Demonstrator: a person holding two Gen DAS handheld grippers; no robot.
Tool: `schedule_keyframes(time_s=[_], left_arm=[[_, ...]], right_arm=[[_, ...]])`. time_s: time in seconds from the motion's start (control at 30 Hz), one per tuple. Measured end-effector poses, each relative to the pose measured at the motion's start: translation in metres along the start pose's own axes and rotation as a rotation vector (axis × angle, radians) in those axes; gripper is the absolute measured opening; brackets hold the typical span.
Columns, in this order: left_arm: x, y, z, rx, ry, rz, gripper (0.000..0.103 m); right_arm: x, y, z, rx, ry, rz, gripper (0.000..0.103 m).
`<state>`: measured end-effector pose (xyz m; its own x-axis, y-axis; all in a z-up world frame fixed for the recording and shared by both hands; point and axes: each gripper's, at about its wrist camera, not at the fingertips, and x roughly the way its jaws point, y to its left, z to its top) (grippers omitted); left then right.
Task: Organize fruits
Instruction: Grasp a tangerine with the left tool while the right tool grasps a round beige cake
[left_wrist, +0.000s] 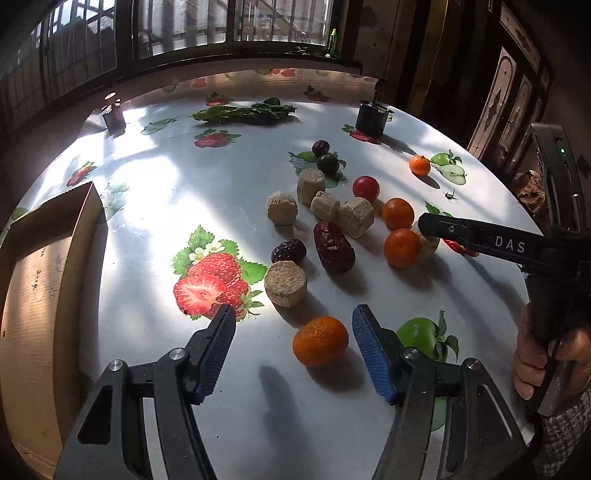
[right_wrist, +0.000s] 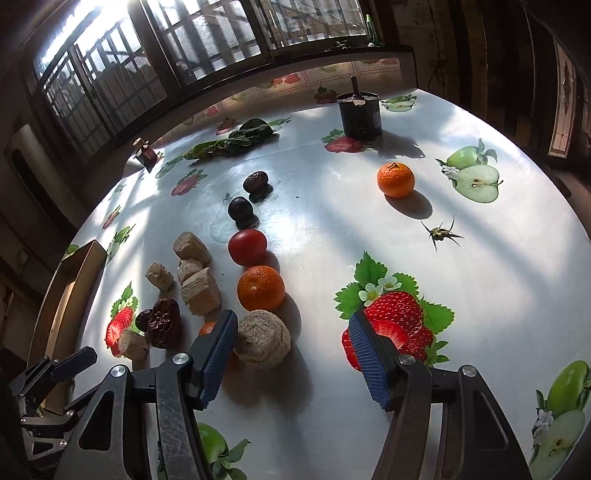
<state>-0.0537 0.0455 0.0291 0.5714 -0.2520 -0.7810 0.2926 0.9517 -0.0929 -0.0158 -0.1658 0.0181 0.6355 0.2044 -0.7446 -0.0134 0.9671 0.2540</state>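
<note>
The left gripper (left_wrist: 293, 315) stands about half open over a tangerine (left_wrist: 320, 346) that lies between its blue pads, seemingly untouched. The right gripper (right_wrist: 293, 323) gapes likewise, gripping nothing, its left pad beside a tan cake (right_wrist: 263, 343). More tangerines, dates and a tomato (right_wrist: 247, 246) crowd nearby; a cardboard box (left_wrist: 40, 295) sits on the left of the table (left_wrist: 155, 177)

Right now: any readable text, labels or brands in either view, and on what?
"DAS": white letters on the right gripper finger, left wrist view.
Handwriting inside the cardboard box: too faint to read.
Label on the dark can: too small to read.
Nothing else legible.
</note>
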Motion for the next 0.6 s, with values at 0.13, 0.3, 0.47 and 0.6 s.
schedule_keyframes(time_s=[0.13,0.3,0.47,0.6], left_arm=[[0.008,0.001,-0.003,-0.016,0.024,-0.006,0.065],[0.01,0.001,-0.003,-0.029,0.027,-0.043,0.05],[0.008,-0.005,-0.004,-0.014,0.022,-0.092,0.03],[0.014,-0.011,-0.007,-0.012,0.049,-0.109,0.03]], right_arm=[[0.0,0.004,-0.001,-0.022,-0.008,-0.009,0.065],[0.006,0.017,-0.005,-0.072,0.013,0.027,0.065],[0.009,0.027,-0.009,-0.112,0.014,0.033,0.055],[0.009,0.032,-0.01,-0.116,0.013,0.042,0.035]])
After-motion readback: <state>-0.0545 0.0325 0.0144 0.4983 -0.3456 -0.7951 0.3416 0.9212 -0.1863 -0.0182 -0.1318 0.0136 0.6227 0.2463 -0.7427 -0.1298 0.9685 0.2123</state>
